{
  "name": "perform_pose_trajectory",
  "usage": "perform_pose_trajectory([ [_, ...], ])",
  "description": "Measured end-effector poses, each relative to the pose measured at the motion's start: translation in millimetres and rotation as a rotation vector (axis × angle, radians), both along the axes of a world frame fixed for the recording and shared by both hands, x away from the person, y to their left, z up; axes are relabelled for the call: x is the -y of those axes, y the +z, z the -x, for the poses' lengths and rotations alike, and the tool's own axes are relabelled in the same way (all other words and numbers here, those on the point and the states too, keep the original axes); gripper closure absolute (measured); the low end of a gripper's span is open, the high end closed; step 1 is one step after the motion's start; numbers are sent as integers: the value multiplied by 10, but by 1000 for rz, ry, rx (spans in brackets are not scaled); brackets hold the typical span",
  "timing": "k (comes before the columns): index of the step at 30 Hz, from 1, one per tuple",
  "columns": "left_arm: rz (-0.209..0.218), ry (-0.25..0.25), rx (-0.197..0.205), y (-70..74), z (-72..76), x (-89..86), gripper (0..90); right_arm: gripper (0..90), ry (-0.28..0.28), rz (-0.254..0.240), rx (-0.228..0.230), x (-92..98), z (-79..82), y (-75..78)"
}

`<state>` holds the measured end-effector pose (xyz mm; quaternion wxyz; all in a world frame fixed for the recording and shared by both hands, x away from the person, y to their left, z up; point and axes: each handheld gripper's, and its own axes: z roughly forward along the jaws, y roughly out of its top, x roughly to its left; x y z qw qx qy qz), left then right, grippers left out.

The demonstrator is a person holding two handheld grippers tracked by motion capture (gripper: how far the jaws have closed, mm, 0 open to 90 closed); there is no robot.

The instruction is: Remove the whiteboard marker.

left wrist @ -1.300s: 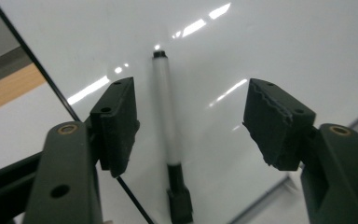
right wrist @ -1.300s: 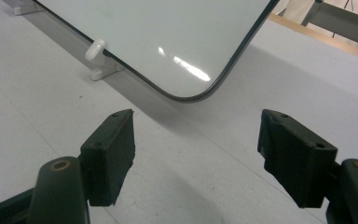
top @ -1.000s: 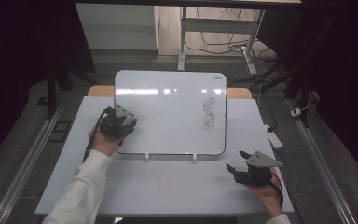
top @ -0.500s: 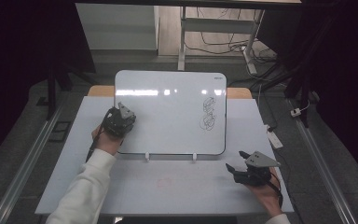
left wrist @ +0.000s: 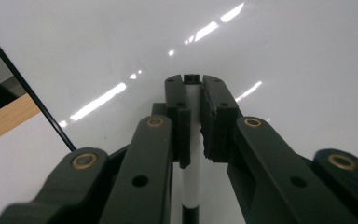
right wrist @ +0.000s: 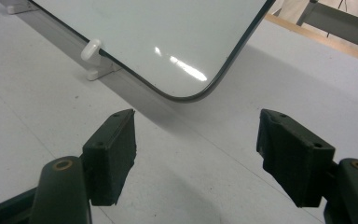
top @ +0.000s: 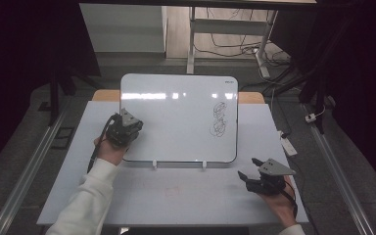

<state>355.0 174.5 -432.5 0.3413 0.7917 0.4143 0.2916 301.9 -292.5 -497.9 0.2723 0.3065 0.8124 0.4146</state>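
Note:
A white whiteboard (top: 176, 117) lies on the table with a black scribble (top: 219, 119) near its right side. My left gripper (top: 129, 128) rests over the board's left edge. In the left gripper view, the left gripper (left wrist: 193, 88) has just been closing and is now shut on a white marker (left wrist: 191, 186) with a black end, which stands upright between the pads over the board (left wrist: 284, 46). My right gripper (top: 249, 168) hovers over the table off the board's front right corner. It (right wrist: 196, 140) is open, with nothing between its jaws.
The board (right wrist: 158, 32) sits on small white clips (right wrist: 92, 51) along its front edge. A pale table top (top: 200, 200) spreads in front of it, bearing a faint red mark (top: 172, 192). Dark floor, cables and desk legs (top: 192, 39) lie beyond.
The left forearm has shifted slightly while its gripper stays at the board's left edge. The right gripper has not moved.

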Motion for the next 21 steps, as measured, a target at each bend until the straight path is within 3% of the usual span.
perform_pose_trajectory([
  [9, 162, -144, 8, 168, 278, -2, 815, 281, 11, 1, 3, -45, 9, -2],
  [16, 218, -246, -18, 135, 372, 187, 815, 282, 25, -10, -2, -83, 19, 1],
  [21, 222, -313, -54, 55, 387, 445, 815, 305, 30, -40, -13, -146, 35, 5],
])
